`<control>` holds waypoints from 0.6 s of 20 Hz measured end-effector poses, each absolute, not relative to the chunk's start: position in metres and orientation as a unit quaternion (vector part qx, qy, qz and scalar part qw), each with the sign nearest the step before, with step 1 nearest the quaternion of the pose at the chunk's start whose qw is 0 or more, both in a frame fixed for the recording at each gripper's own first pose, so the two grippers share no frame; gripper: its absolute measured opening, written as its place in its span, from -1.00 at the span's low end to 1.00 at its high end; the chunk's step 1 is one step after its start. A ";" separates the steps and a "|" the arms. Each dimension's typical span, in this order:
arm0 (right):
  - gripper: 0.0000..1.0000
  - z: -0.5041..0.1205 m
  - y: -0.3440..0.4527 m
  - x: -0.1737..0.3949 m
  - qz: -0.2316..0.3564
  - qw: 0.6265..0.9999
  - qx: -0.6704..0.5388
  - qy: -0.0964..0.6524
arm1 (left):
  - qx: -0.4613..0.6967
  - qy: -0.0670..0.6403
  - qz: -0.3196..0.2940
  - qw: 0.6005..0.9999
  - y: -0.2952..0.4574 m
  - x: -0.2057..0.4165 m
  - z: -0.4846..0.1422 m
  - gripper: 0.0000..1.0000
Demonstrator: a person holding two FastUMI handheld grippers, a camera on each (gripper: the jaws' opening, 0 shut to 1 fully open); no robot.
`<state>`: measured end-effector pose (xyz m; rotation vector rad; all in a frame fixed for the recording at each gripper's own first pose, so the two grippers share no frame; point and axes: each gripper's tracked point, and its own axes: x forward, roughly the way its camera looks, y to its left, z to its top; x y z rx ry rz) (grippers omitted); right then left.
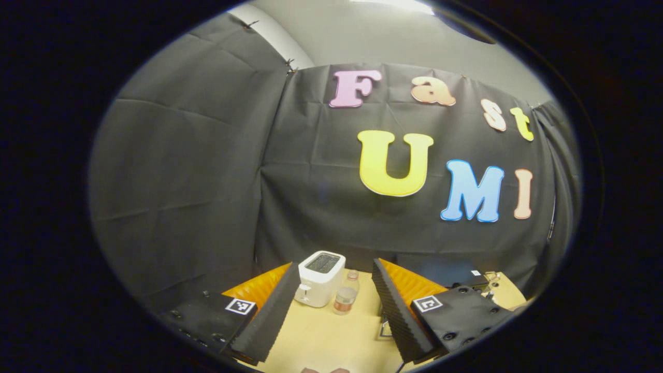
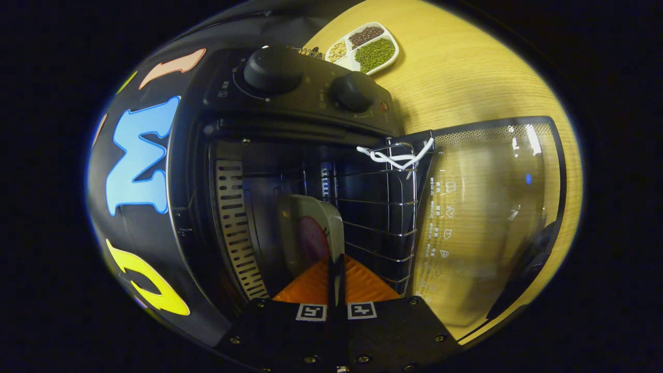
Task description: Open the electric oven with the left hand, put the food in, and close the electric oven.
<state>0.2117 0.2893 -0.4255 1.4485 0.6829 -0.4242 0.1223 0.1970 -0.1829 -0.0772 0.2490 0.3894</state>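
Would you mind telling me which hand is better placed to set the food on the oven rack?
Right: its tongs hold the plate inside the open oven; the left tongs are empty.

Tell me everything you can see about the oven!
The oven is dark and boxy, seen turned sideways in the right gripper view. Two round knobs sit on its control panel. Its glass door hangs wide open over the wooden table. Inside are a wire rack and a slotted metal wall. A plate with something dark red on it is being reached into the opening, pinched by the right gripper.
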 end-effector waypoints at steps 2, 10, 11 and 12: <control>-0.92 -0.420 0.295 0.211 -0.170 0.679 0.643 0.310 | -0.043 0.122 0.185 0.974 0.189 0.130 -0.183 0.89; -0.50 -0.382 0.284 0.177 -0.054 0.756 0.532 0.378 | -0.049 0.115 0.138 0.982 0.135 0.161 -0.185 0.97; -0.50 -0.377 0.281 0.168 -0.026 0.774 0.500 0.388 | -0.051 0.116 0.132 0.983 0.127 0.164 -0.185 0.97; -0.50 -0.368 0.276 0.160 -0.001 0.792 0.470 0.391 | -0.052 0.114 0.127 0.984 0.120 0.168 -0.184 0.97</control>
